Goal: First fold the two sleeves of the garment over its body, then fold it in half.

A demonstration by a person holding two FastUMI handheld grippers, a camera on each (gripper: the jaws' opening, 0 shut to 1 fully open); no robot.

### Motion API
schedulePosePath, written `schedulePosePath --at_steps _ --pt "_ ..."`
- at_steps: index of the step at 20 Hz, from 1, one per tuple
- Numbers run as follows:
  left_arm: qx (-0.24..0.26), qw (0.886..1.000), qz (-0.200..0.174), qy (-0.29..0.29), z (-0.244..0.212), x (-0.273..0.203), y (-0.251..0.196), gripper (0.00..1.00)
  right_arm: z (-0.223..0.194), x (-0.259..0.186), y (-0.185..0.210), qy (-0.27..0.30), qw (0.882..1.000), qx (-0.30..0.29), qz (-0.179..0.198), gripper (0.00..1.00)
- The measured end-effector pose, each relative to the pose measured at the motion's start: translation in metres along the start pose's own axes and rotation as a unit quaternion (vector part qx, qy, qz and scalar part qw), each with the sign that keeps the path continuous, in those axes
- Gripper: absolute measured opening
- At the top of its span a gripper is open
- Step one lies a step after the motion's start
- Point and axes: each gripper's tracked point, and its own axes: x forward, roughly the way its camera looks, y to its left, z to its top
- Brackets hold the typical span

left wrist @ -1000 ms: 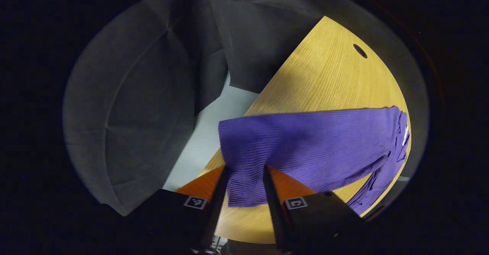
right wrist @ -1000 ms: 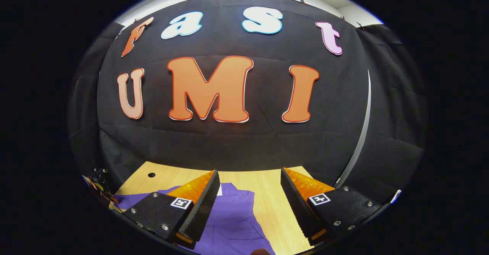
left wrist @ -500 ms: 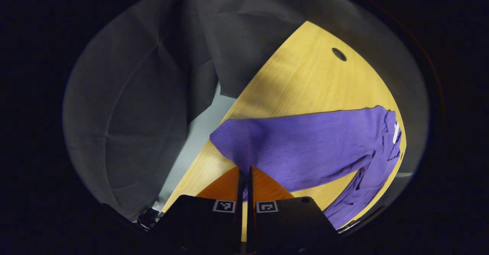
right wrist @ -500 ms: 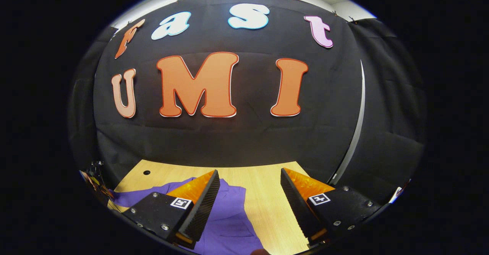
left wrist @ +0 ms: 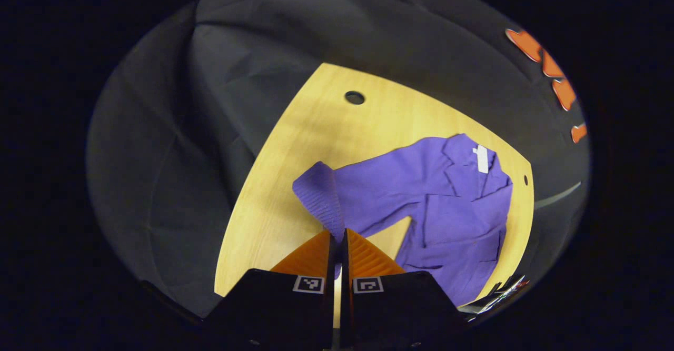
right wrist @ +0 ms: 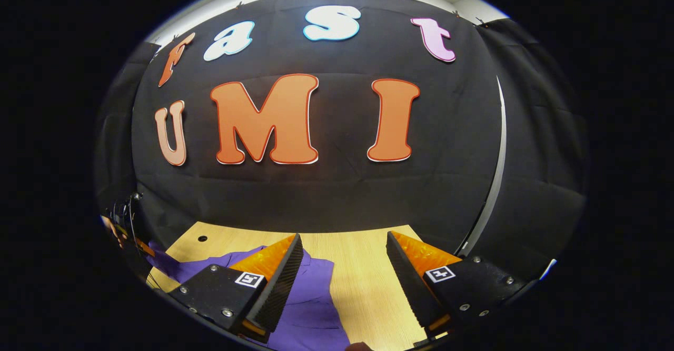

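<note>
Two claws are working here, and they are doing very different things. In the left gripper view, the left claw [left wrist: 337,238] is pinching the ribbed cuff of the purple sleeve [left wrist: 322,196] between fingers pressed nearly together, with only a sliver of knit between them. That sleeve is rising off the wooden surface [left wrist: 295,146] toward the claw, while the rest of the garment [left wrist: 458,209] is lying toward 3 o'clock, its collar and white tag [left wrist: 480,159] up near 1 o'clock. A round hole [left wrist: 354,97] is sitting in the surface at about 12 o'clock.

In the right gripper view, the right claw [right wrist: 342,267] is hanging wide apart and gripping nothing — it is floating above the surface [right wrist: 363,288] with the garment [right wrist: 310,298] spread under its finger at 7 o'clock.

Judging from this, the first sleeve fold is just getting under way. The risk is lying in that thin pinch: the grip is taking only the cuff edge, so a quick swing could be pulling the knit free and dropping the sleeve short of the body. Dragging low could also be tugging the whole garment sideways — nothing is pinning the body down — leaving it bunched or skewed for the later halving fold.
</note>
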Motion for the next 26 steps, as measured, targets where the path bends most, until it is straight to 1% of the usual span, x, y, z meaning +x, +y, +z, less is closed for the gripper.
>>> schedulePosePath --at_steps 5,10,17,25,26 --pt "0.045 0.999 -0.025 -0.016 0.012 -0.016 -0.083 0.06 -0.006 0.004 -0.023 0.001 1.000 0.016 0.010 0.95" --pt "0.099 0.994 -0.045 -0.032 0.030 -0.031 -0.166 0.06 -0.010 0.007 -0.050 0.000 1.000 0.020 0.011 0.95" --pt "0.188 0.978 -0.086 -0.032 0.028 -0.031 -0.305 0.06 -0.020 0.006 -0.087 0.005 0.999 0.035 0.007 0.95" --pt "0.250 0.961 -0.122 -0.005 0.005 -0.001 -0.427 0.06 -0.033 -0.001 -0.137 0.007 0.999 0.050 -0.015 0.95" --pt "0.257 0.959 -0.119 0.001 0.000 0.004 -0.435 0.06 -0.036 -0.003 -0.143 0.009 0.998 0.051 -0.017 0.95"
